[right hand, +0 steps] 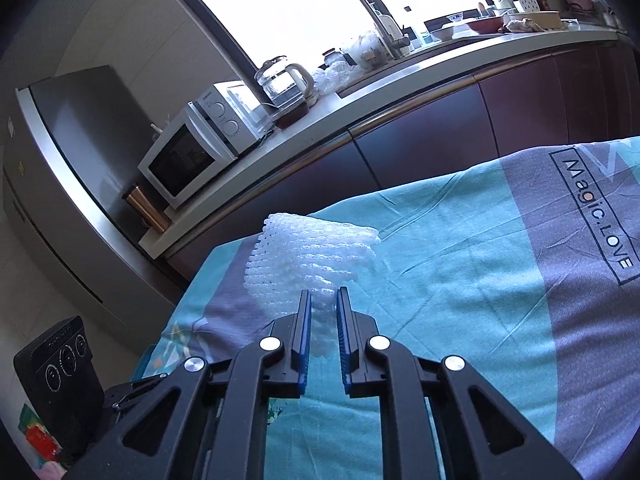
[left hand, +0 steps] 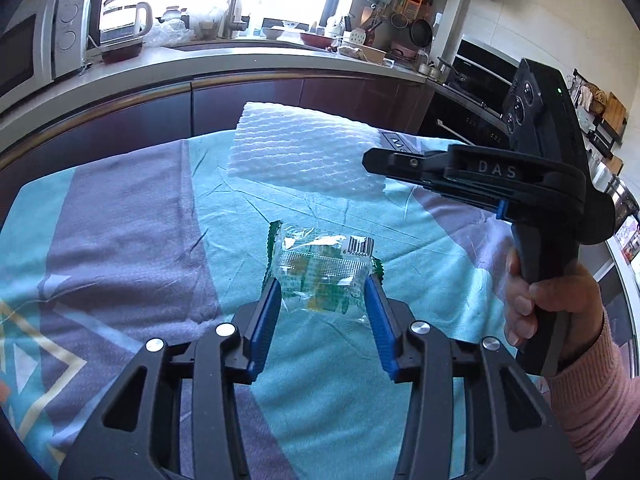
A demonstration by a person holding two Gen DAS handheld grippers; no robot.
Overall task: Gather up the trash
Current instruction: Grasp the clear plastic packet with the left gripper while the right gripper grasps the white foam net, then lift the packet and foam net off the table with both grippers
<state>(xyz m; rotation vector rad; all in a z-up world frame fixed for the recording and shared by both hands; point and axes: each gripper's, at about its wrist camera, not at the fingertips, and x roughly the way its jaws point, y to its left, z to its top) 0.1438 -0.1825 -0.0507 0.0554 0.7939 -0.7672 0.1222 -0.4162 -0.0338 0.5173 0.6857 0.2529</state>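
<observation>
The clear snack wrapper (left hand: pixel 320 276), printed with a barcode and green edges, sits between the blue pads of the left gripper (left hand: pixel 322 292), which is about half closed with both pads pressing its crinkled sides, so it looks held just above the teal and grey cloth (left hand: pixel 120 240) that covers the worktop. Beyond it the white foam net (right hand: pixel 312 256) has its near corner pinched between the pads of the right gripper (right hand: pixel 324 300), which is nearly closed on it, while the rest of the net rests on or just over the cloth. A hand (left hand: pixel 552 304) in a pink sleeve (left hand: pixel 592 396) grips the right tool's handle at the right of the left wrist view. Behind the worktop runs a kitchen counter (right hand: pixel 360 108) with a microwave (right hand: pixel 200 144), a glass kettle (right hand: pixel 284 80) and a tap (right hand: pixel 380 4). The wrapper is slick and springy, so a light squeeze could let it slide out as it is carried. The net is held by one thin corner only; it may tear or slip free if pulled quickly. No bin is in sight, so both pieces may need carrying some way
</observation>
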